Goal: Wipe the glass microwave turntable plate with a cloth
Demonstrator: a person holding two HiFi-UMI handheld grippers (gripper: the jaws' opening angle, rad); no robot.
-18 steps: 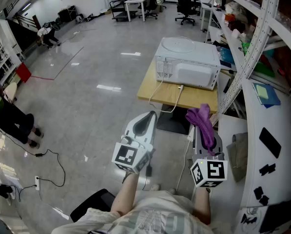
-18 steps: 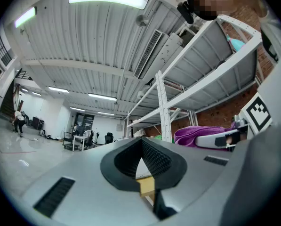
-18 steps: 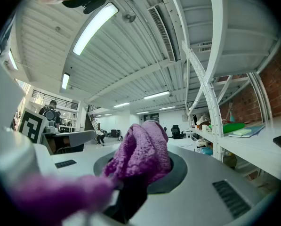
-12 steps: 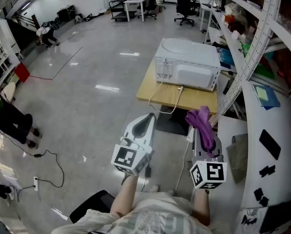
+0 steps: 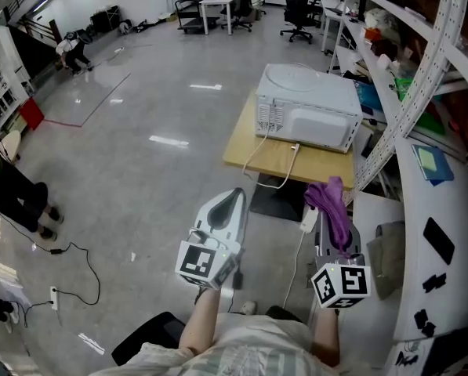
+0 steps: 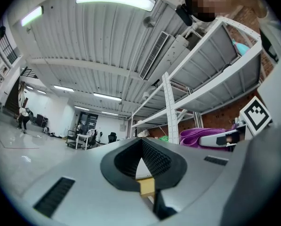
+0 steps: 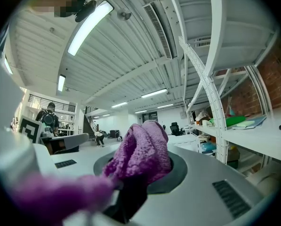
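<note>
Two grippers are held out in front of the person, both well apart from the work. The right gripper (image 5: 329, 207) has its jaws closed on a purple cloth (image 5: 337, 219), which bunches out past the tips and trails back over the gripper body. The left gripper (image 5: 230, 197) has its jaws brought together with nothing between them.

Ahead stands a white microwave (image 5: 316, 112) with its back to the person, on a small wooden bench (image 5: 269, 157) beside a white shelf rack (image 5: 422, 92). A faint round outline on the microwave's top looks like the glass turntable plate (image 5: 295, 75) lying flat there. Being clear glass, it is hard to make out, so this is a reading rather than a certainty.

The plate will likely be stiff, fairly heavy for its size, smooth and breakable. On the microwave's slick top it could slide or spin under a wiping stroke and go off the edge. The sensible hold is at the rim, pinched or pressed down by the free left gripper, leaving the flat face open. The cloth is soft and light; its loose tuft beyond the jaws is the part to press on the glass, keeping the hard jaws off it.
</note>
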